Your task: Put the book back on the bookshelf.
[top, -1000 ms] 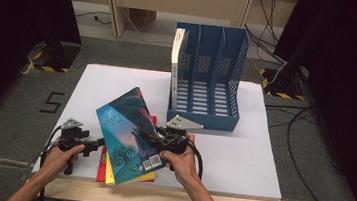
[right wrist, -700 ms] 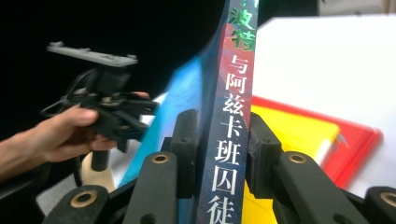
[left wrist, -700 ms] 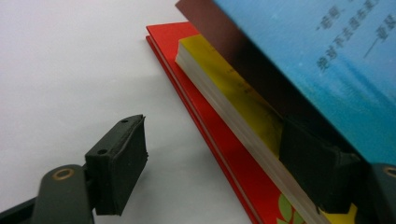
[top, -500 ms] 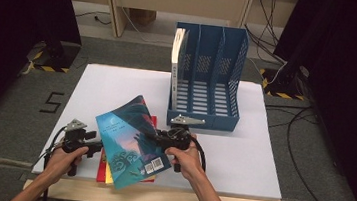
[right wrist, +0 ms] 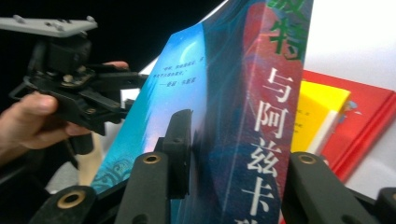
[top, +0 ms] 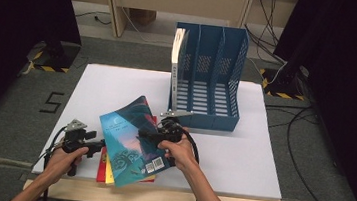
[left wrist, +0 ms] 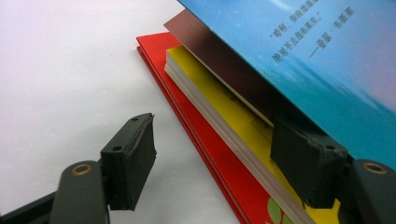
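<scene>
My right gripper (top: 143,136) (right wrist: 238,154) is shut on a blue paperback book (top: 132,141) (right wrist: 224,93), clamped near its spine and held tilted over a stack. The stack is a yellow book (top: 109,169) (left wrist: 219,93) lying on a red book (top: 103,165) (left wrist: 187,116). My left gripper (top: 98,147) (left wrist: 215,149) sits at the stack's left edge. Its jaws have just been closing and now stand a little apart. One pad hangs over the bare table and the other rests by the yellow book's edge under the blue cover, so nothing is clamped.
A blue three-slot file rack (top: 209,73) stands at the back of the white table (top: 251,153), with a pale book (top: 176,55) upright in its left slot. Dark floor and cables surround the table.
The right hand has sunk and shifted slightly with the blue book still in its jaws. The left hand has stayed beside the stack.
</scene>
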A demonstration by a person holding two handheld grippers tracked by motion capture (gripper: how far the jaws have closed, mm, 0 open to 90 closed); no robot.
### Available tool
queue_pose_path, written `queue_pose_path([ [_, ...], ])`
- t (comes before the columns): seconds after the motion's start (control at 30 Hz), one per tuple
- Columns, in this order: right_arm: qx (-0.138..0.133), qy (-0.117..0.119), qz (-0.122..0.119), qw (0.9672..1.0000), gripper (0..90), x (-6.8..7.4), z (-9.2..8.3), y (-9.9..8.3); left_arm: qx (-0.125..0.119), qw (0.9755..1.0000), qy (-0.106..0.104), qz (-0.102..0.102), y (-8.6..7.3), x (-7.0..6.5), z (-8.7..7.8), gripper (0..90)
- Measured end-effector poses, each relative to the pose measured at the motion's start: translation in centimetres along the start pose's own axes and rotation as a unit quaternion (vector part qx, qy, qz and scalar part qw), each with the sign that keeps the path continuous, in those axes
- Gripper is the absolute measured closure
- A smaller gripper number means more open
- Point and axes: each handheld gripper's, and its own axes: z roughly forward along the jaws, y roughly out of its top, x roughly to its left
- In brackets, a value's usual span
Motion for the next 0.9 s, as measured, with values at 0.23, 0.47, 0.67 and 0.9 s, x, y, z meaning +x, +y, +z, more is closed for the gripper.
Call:
queue_pose_path([
  [0.23, -0.034, -0.011, -0.003, 0.9994, 67.2, 0.6, -0.5, -0.6, 0.003, 0.9999, 0.007, 0.010, -0.2, -0.2, 0.2, 24.4],
  [0.47, -0.084, 0.000, -0.018, 0.9963, 68.1, 1.4, -1.7, -0.3, 0.005, 0.9998, -0.001, 0.017, -0.3, -0.5, 0.3, 19.7],
  [0.67, -0.132, 0.005, -0.047, 0.9901, 68.3, 2.1, -2.4, 0.3, -0.003, 0.9999, -0.002, 0.013, -0.2, -0.5, 0.2, 19.4],
  [0.9, -0.186, -0.008, -0.082, 0.9792, 68.7, 2.6, -4.1, 1.2, -0.005, 0.9999, -0.004, 0.008, -0.2, -0.4, 0.2, 19.2],
])
